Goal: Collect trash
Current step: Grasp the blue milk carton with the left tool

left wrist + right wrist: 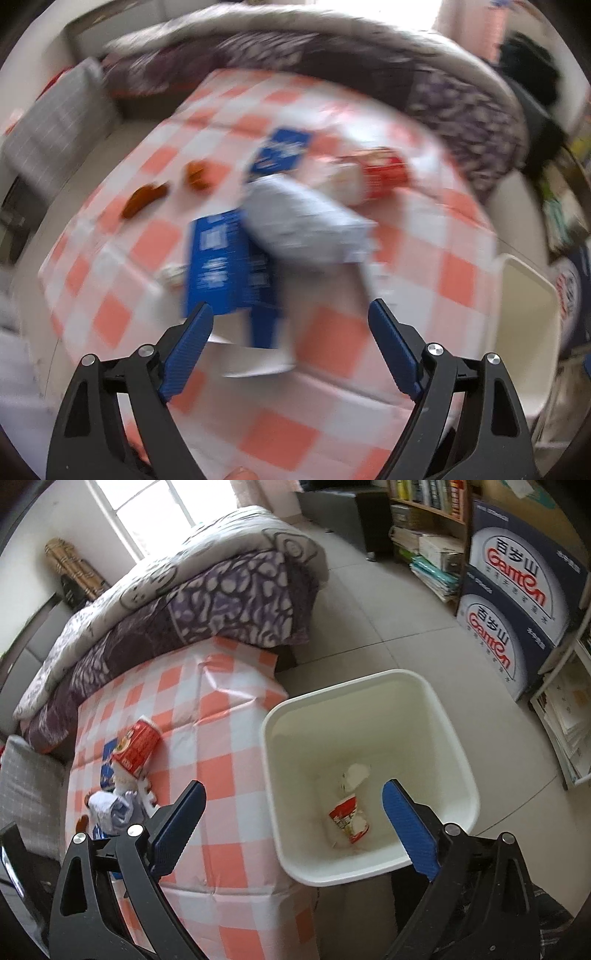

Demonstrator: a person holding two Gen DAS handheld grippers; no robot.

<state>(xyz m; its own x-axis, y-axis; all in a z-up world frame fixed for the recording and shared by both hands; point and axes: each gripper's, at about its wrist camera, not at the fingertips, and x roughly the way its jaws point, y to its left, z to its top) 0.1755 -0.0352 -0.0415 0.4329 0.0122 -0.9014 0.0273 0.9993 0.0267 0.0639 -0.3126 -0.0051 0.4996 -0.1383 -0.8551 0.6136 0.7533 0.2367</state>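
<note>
Whole left wrist view smeared by motion blur, print on the blue cartons [225, 258] unreadable

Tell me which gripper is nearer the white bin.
Right. The right gripper hangs open over the white bin; the left gripper is over the checked table, bin off to its side.

Daylight only, fairly bright. Source is the window [147, 513] far ahead of the right gripper [291, 821], blown out white. Same glare at the top edge of the left view. Shadows soft, no hard edges; slight sheen on the checked tablecloth [236, 686] creases. Left view heavily motion-blurred: everything ahead of the left gripper [291, 341] smears, only its own fingers stay sharp. Right view crisp. Both show strong fisheye bending and dark vignette at the corners.
</note>
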